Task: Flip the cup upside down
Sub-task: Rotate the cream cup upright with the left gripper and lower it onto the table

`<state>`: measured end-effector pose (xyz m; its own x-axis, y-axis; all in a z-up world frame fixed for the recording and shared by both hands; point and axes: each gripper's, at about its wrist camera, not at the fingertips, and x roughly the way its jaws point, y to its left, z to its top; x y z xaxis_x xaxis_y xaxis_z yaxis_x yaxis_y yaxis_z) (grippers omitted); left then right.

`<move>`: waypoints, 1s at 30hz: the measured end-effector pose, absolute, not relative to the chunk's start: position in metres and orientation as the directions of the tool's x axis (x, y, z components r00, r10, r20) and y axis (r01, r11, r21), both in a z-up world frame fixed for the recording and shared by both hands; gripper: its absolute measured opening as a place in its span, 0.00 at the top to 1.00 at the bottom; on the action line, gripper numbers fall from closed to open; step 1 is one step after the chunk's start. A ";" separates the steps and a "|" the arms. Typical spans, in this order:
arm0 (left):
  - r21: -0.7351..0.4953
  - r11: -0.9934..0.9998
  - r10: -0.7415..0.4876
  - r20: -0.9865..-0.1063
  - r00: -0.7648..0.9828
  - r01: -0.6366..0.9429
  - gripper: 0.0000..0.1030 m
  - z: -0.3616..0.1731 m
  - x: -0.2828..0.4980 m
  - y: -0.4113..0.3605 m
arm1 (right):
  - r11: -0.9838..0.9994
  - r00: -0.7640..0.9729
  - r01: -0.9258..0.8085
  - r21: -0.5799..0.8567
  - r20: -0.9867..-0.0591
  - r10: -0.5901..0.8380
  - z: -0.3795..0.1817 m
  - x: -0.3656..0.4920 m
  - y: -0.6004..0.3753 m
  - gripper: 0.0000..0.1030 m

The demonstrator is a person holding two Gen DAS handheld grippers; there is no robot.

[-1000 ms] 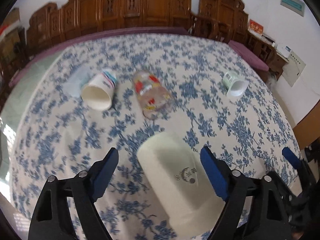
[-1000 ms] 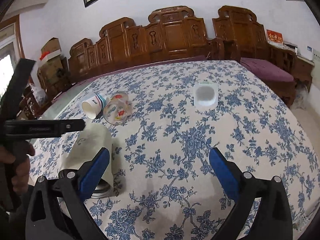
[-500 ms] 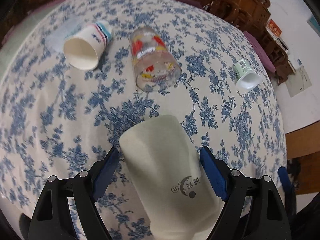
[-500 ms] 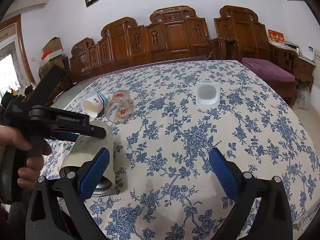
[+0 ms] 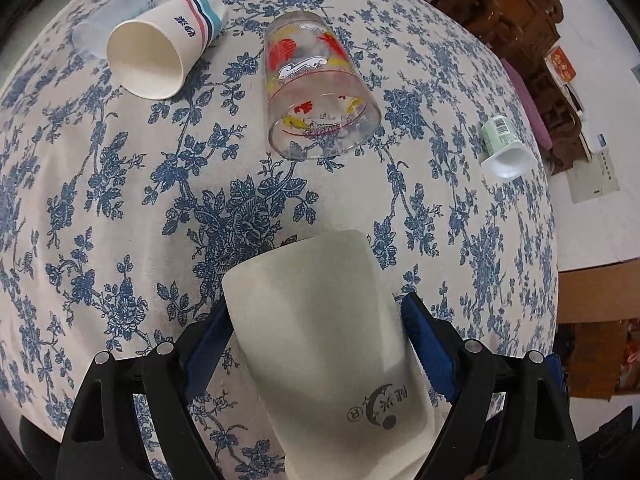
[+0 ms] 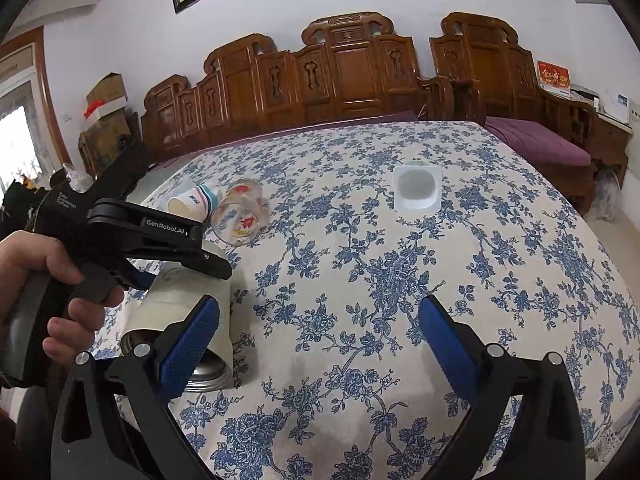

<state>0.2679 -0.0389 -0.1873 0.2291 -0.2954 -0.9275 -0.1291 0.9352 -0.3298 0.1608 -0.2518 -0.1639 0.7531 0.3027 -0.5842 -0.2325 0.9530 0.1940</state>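
Observation:
A cream tumbler (image 5: 332, 344) with a metal-lined mouth lies on its side on the floral tablecloth (image 5: 120, 220). It also shows at the left of the right wrist view (image 6: 176, 312), mouth toward the camera. My left gripper (image 5: 316, 320) straddles the tumbler, its blue pads (image 5: 424, 344) close against both sides of the cup. Whether the pads press on it is unclear. My right gripper (image 6: 320, 336) is open and empty, hovering above the tablecloth to the right of the tumbler.
A striped paper cup (image 5: 160, 52), a painted glass (image 5: 316, 88) and a small green-and-white yogurt cup (image 5: 504, 148) lie on their sides farther back. Carved wooden chairs (image 6: 340, 68) ring the table's far side. The table edge drops off at the right.
The left gripper has tilted downward and moved over the cream tumbler, with its pads drawn closer around it. The right gripper has stayed almost still.

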 end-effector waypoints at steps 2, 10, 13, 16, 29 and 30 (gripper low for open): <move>-0.330 0.935 -0.297 -0.927 0.229 -0.126 0.24 -0.187 0.268 -0.038 | 0.953 0.751 -0.233 0.195 -0.586 0.304 -0.164 0.161 -0.251 0.03; -0.280 0.959 -0.253 -0.903 0.347 -0.029 0.31 -0.151 0.244 -0.031 | 0.951 0.751 -0.233 0.202 -0.584 0.308 -0.165 0.160 -0.252 0.03; -0.263 0.965 -0.245 -0.883 0.400 0.008 0.31 -0.132 0.230 -0.027 | 0.952 0.752 -0.233 0.200 -0.584 0.307 -0.165 0.160 -0.252 0.03; -0.250 0.968 -0.239 -0.858 0.454 0.037 0.31 -0.114 0.215 -0.023 | 0.952 0.752 -0.232 0.199 -0.584 0.305 -0.165 0.160 -0.252 0.03; -0.074 0.994 -0.109 -0.803 0.586 0.083 0.31 -0.085 0.224 -0.029 | 0.956 0.751 -0.227 0.186 -0.592 0.294 -0.167 0.161 -0.251 0.03; -0.062 0.994 -0.103 -0.807 0.582 0.090 0.31 -0.088 0.226 -0.032 | 0.956 0.751 -0.226 0.187 -0.591 0.293 -0.167 0.161 -0.252 0.03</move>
<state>0.2256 -0.0317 -0.0880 0.5817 -0.1027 -0.8069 0.0897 0.9940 -0.0618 0.1607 -0.2516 -0.1673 0.7512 0.2932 -0.5913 -0.2260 0.9560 0.1870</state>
